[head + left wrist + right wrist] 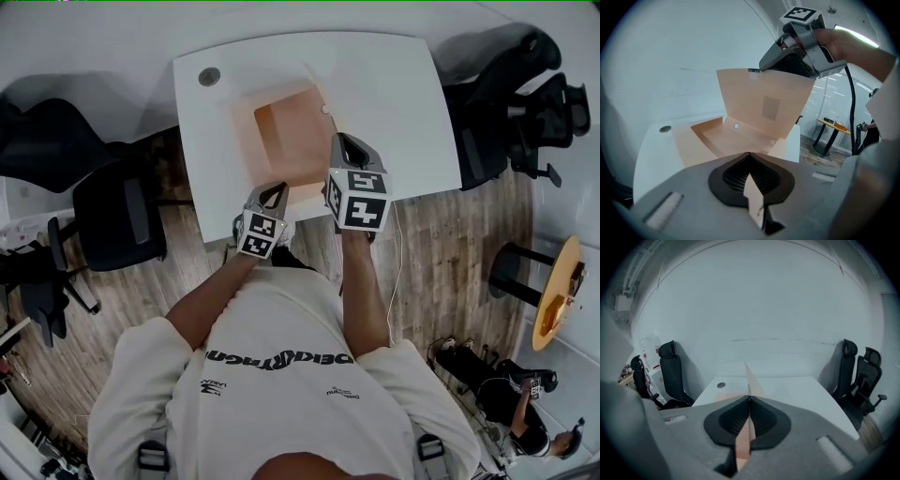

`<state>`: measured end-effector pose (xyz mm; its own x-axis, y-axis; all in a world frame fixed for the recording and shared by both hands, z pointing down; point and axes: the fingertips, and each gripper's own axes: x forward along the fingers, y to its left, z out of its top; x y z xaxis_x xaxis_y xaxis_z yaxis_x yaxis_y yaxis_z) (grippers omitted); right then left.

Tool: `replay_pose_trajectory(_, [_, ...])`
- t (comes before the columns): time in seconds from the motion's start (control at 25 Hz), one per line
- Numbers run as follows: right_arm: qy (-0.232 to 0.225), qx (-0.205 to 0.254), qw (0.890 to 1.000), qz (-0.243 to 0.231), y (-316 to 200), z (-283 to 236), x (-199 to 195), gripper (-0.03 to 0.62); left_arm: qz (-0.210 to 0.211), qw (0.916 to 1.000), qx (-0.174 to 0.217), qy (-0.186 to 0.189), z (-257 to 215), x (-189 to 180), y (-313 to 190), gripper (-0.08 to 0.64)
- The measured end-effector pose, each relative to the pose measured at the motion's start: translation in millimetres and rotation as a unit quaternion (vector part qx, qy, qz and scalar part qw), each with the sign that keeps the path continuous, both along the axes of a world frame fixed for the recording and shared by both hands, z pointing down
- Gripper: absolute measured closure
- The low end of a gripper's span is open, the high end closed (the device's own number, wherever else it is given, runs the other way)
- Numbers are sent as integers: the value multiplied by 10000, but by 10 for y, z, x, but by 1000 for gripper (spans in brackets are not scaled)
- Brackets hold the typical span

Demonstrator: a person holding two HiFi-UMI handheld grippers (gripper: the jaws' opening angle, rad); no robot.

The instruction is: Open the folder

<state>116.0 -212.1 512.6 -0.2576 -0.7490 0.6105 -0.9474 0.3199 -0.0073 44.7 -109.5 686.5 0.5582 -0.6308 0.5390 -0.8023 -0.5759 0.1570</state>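
Within right claw [749, 400], folder [764, 108] cover, upright

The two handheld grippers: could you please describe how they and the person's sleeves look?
Both the left gripper and right gripper are grey, wedge-shaped shells, each carrying a white cube with black square markers. Their pads are black and ribbed. A black cable hangs from the right one. The person wears a white short-sleeved T-shirt.

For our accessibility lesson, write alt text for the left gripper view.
The right gripper holds raised the cover of a pale orange card folder on a white table; the left gripper, in the foreground, is shut on its near flap.
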Motion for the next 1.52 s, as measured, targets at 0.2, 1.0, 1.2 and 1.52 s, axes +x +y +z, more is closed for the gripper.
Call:
replay_pose_trajectory(0.2, [60, 44, 9999, 74, -41, -17, 102, 586, 81, 9998, -18, -162, 47, 9, -7, 568])
replay_pose_trajectory(1.0, [156, 131, 9986, 486, -82, -46, 500, 588, 278, 9984, -22, -486, 116, -27, -61, 568])
replay_pose_trajectory(1.2, [221, 156, 9980, 563, -106, -38, 574, 588, 258, 9987, -36, -431, 92, -57, -97, 568])
replay_pose_trajectory(1.52, [437, 175, 9970, 613, -154, -33, 718, 588, 295, 9988, -89, -383, 69, -60, -99, 568])
